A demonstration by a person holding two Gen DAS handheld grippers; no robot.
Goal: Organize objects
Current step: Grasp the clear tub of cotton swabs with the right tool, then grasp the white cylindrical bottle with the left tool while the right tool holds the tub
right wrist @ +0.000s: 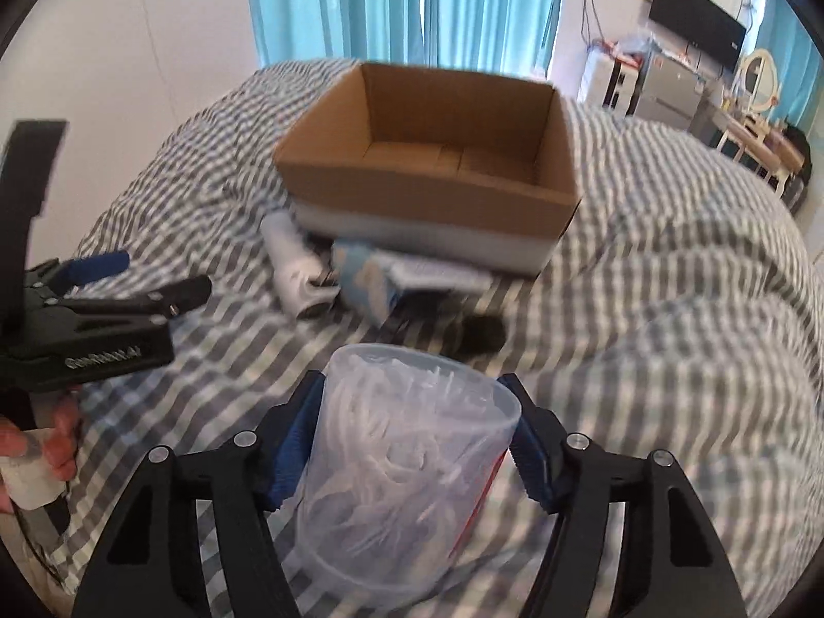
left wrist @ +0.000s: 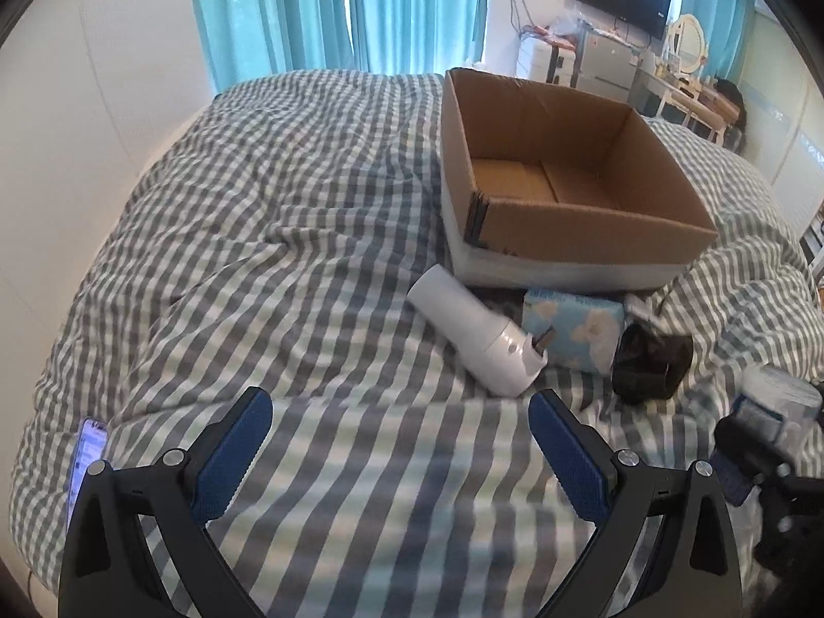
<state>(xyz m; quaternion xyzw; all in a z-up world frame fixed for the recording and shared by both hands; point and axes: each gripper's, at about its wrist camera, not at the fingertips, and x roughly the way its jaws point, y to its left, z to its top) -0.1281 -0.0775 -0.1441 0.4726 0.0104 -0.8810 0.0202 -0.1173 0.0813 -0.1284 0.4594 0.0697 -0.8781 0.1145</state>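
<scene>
My right gripper (right wrist: 412, 432) has its fingers (right wrist: 293, 443) pinching a clear plastic tub (right wrist: 407, 463) of white sticks (cotton swabs, I'd guess), one pad on each side wall, its long axis pointing away from me toward the cardboard box (right wrist: 427, 175). The box sits open and empty on the striped bed (right wrist: 669, 309), straight ahead and beyond the white bottle (right wrist: 296, 273) and blue tissue pack (right wrist: 365, 278). My left gripper (left wrist: 401, 453) hangs with fingers spread over bare bedding, nothing between them. The right hand is plainly the one to carry forward over the clutter.
</scene>
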